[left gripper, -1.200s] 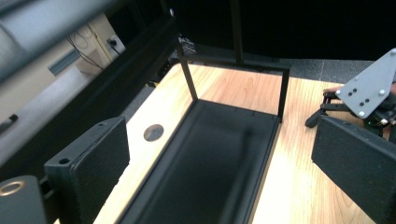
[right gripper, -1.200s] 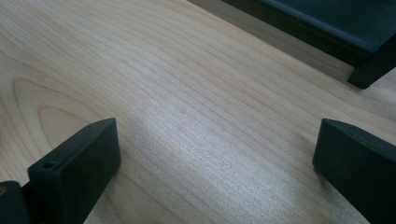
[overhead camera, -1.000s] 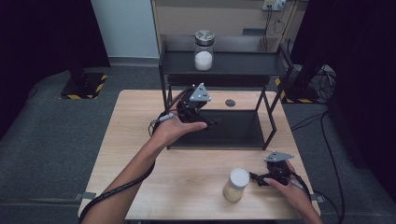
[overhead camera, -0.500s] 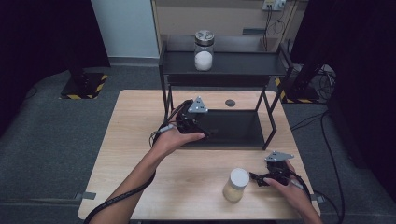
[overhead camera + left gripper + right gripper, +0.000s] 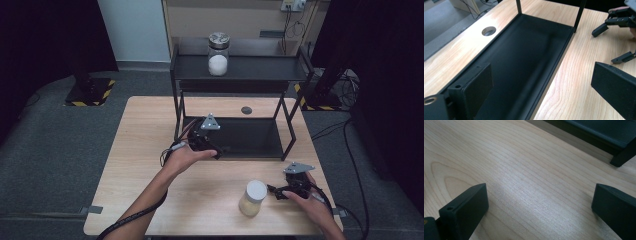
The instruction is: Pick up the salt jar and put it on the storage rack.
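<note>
The right gripper (image 5: 278,191), jaws apart and empty, sits near the table's (image 5: 130,165) front right corner, just beside the white-lidded jar (image 5: 252,198). The left gripper (image 5: 214,150), jaws also apart, hovers over the black shelf's (image 5: 250,137) front left edge.

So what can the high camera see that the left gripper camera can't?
High view alone: the white-lidded jar on the table beside the right gripper, the glass jar on the rack's top shelf, and the left gripper over the tray's front edge.

Left gripper view alone: its own two black jaws up close, standing wide apart.

Both: the black bottom tray, the round hole in the wooden table, the open right gripper.
</note>
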A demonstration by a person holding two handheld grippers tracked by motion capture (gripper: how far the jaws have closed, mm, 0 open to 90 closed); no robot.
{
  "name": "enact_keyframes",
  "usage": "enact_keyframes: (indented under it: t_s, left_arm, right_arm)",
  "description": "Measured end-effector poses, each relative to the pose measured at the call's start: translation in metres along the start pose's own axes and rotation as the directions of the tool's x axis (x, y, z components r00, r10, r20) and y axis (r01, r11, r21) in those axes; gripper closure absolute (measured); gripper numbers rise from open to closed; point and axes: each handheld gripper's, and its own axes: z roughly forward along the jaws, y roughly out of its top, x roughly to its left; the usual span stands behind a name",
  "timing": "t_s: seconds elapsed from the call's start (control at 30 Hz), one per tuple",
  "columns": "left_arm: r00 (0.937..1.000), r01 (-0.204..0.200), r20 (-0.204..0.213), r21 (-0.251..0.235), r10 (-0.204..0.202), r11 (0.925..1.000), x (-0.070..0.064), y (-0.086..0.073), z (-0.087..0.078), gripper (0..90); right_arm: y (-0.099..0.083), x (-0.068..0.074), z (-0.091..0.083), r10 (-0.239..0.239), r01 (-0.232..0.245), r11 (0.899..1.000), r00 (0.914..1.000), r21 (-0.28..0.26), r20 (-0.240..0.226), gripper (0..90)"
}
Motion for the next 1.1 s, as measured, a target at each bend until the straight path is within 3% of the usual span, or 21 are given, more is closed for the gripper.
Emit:
enact_keyframes:
  t_s: [0.57,1.1]
  left_arm:
    - [0.9997,0.018,-0.019,0.031,-0.018,0.9993,-0.017,-0.017,0.005,2.9]
    - [0.9992,0.04,0.002,0.056,-0.04,0.9976,-0.038,-0.041,0.008,3.0]
  right_arm:
    - [-0.002,0.002,-0.002,0.005,-0.005,1.0,1.0,0.001,0.003,1.5]
    - [-0.004,0.004,-0.004,0.005,-0.005,1.0,1.0,-0.001,0.006,1.6]
